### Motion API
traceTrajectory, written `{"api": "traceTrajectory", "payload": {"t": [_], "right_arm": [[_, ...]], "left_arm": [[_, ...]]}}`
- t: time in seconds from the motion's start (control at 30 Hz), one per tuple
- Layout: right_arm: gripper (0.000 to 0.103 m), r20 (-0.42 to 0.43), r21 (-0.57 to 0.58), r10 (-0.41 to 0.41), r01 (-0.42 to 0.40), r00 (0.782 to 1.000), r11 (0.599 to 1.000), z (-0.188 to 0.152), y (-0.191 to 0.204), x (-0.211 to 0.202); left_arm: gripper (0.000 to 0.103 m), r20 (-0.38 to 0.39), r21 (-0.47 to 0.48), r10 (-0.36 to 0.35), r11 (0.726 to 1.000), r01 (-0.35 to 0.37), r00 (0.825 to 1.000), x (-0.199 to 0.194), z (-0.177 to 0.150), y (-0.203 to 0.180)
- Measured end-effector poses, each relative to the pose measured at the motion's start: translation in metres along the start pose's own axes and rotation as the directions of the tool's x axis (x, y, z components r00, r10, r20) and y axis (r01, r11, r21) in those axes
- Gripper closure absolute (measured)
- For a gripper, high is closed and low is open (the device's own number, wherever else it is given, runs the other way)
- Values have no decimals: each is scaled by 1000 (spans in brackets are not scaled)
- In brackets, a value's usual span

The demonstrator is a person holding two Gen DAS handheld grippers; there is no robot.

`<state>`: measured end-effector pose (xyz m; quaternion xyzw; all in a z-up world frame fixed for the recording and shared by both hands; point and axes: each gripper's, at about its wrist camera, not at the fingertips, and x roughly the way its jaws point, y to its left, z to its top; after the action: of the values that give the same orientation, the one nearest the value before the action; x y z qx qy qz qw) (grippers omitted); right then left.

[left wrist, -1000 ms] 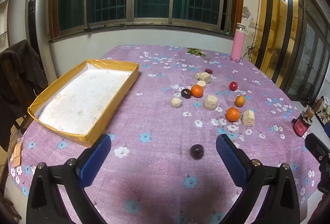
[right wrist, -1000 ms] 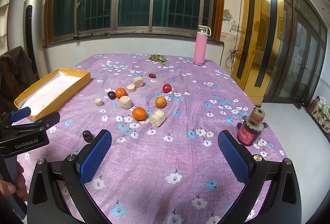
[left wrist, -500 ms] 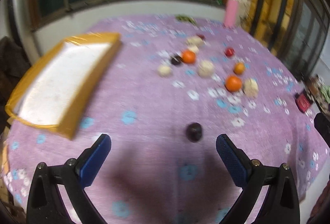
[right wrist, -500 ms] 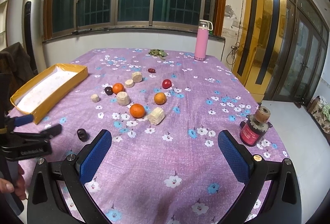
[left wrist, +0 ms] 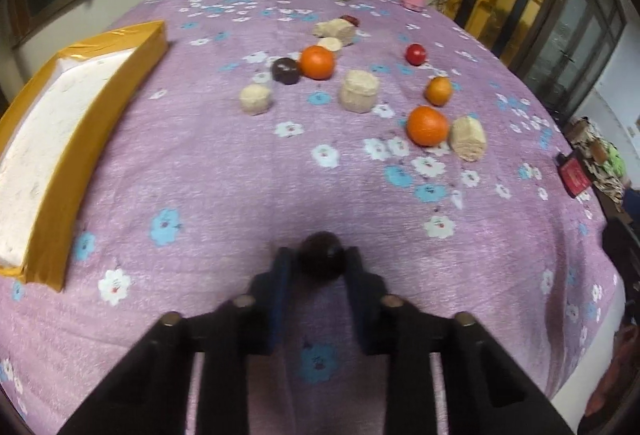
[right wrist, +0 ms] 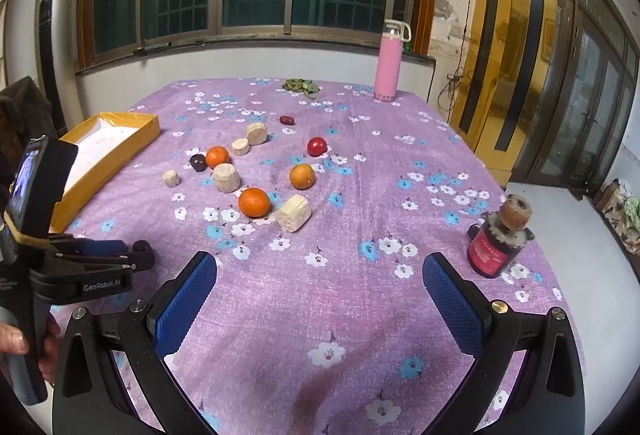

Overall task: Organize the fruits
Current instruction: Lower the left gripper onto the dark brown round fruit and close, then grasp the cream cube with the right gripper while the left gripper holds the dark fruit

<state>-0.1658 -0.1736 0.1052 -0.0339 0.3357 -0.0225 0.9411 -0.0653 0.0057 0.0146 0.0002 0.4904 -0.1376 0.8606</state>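
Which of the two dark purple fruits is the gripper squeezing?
The dark plum at the near edge, clamped between the left gripper fingers. The other dark plum lies free, far up the table beside an orange.

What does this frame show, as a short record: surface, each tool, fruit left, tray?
surface: table under a purple floral cloth
left tool: shut on a dark plum near the table's front edge
right tool: open, holding nothing, above the cloth
fruit left: three oranges, largest; red fruit; second dark plum; small dark red fruit
other items: five pale cut chunks, nearest; pink bottle
tray: yellow-rimmed, no fruit visible inside
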Motion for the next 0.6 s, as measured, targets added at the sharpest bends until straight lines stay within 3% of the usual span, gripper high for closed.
{"api": "traceTrajectory", "payload": {"t": [0.33, 0.43, 0.53, 0.6], "right_arm": [[1, -104, -17, 97, -99, 990, 995, 31, 2, 72], [12, -154, 5, 146, -147, 977, 989, 38, -2, 100], [32, -218, 42, 195, -190, 956, 981, 44, -9, 131], [37, -247, 37, 212, -210, 946, 977, 46, -8, 140]], "left_arm": [[79, -5, -4, -18, 1000, 18, 1000, 3, 8, 7], [79, -10, -12, -30, 999, 30, 999, 4, 9, 9], [79, -14, -18, -43, 999, 43, 999, 4, 9, 11], [79, -17, -25, -52, 998, 52, 998, 5, 10, 12]]}}
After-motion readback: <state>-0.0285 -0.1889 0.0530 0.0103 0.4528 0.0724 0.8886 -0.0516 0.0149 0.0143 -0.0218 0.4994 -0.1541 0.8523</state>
